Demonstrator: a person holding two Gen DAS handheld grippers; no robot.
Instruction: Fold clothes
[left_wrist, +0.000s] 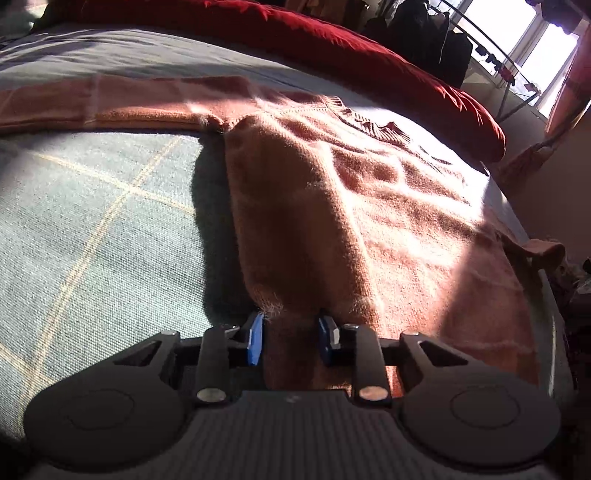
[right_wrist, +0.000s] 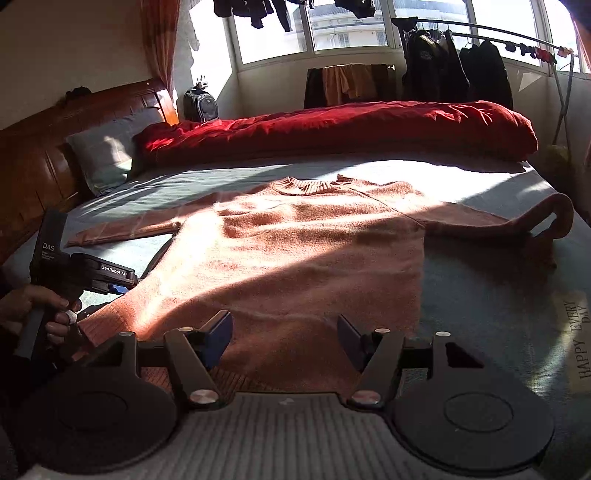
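An orange knit sweater (right_wrist: 314, 240) lies front up on the bed, collar toward the far side. Its left sleeve (right_wrist: 122, 232) lies flat, and its right sleeve (right_wrist: 554, 218) curls back near the bed's right edge. In the left wrist view my left gripper (left_wrist: 291, 339) is shut on the sweater (left_wrist: 369, 192) at its lower left side edge, and the fabric rises in a ridge from the blue pads. From the right wrist view the left gripper (right_wrist: 123, 286) is held by a hand (right_wrist: 55, 310). My right gripper (right_wrist: 284, 339) is open just above the hem, holding nothing.
The grey-green sheet (left_wrist: 92, 221) has thin plaid lines. A rolled red duvet (right_wrist: 332, 129) lies along the far side, with a grey pillow (right_wrist: 103, 155) and a wooden headboard (right_wrist: 37, 155) at left. A clothes rack (right_wrist: 480, 66) and a backpack (right_wrist: 199, 103) stand by the windows.
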